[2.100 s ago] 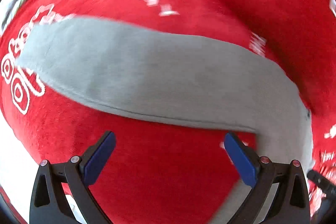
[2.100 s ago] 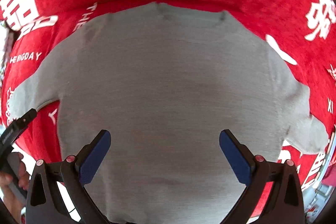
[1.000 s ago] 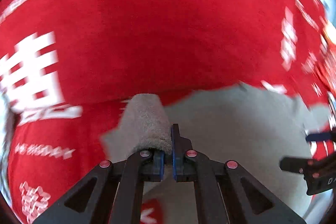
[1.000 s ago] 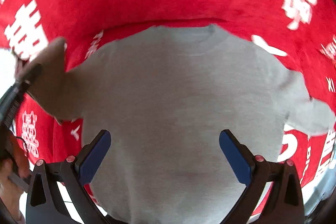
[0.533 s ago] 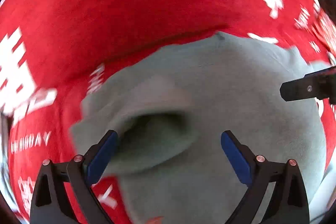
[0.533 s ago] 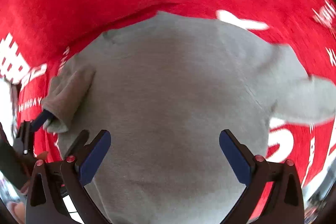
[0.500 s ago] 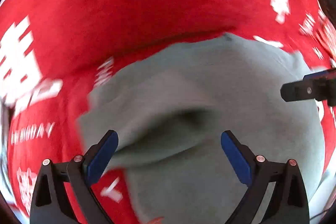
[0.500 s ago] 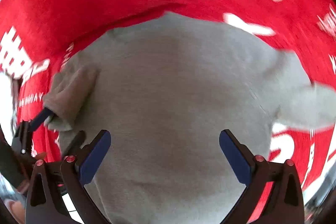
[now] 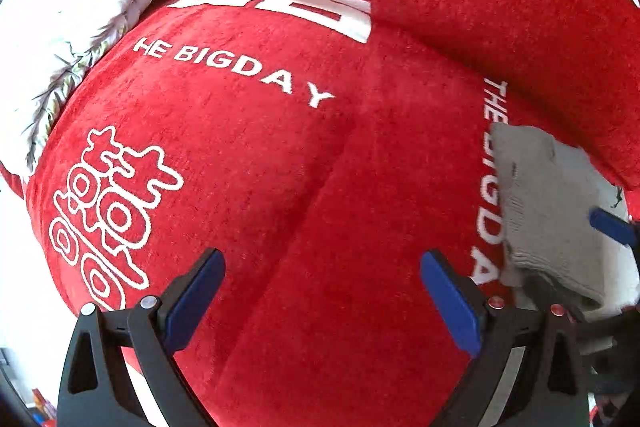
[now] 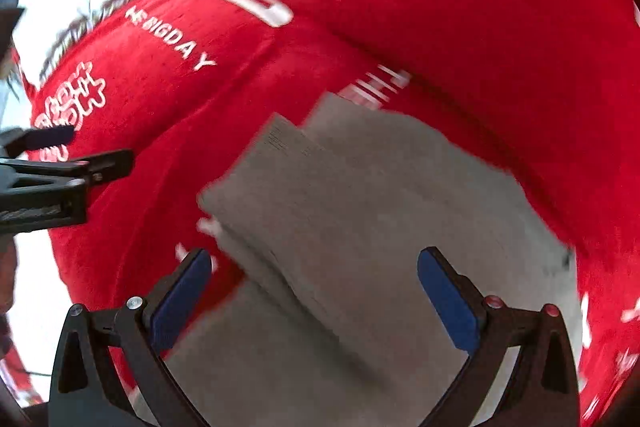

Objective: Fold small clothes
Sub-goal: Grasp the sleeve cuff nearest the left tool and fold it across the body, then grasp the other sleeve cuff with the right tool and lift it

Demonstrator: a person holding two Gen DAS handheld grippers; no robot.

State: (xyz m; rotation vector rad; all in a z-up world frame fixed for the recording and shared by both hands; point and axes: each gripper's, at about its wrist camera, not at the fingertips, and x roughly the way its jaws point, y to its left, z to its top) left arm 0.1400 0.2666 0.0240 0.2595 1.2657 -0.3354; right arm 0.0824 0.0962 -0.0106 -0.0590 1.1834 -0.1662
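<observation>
A small grey sweater (image 10: 360,227) lies on a red cloth (image 10: 460,7) with white print. One sleeve (image 10: 280,179) is folded in over its body. My right gripper (image 10: 316,303) is open and empty, just above the sweater's near part. My left gripper (image 9: 320,303) is open and empty over bare red cloth, left of the sweater. It shows at the left edge of the right wrist view (image 10: 72,155). The sweater's edge (image 9: 548,211) shows at the right of the left wrist view, with a blue pad (image 9: 612,221) of the right gripper on it.
A white patterned bundle of fabric (image 9: 72,7) lies at the far left corner of the red cloth. The cloth (image 9: 280,147) has a shallow crease running through its middle. A white floor or surface shows past the cloth's left edge.
My left gripper let go of the sleeve, which now lies folded on the sweater, and swung left off the garment. My right gripper turned left over the sweater and stayed open.
</observation>
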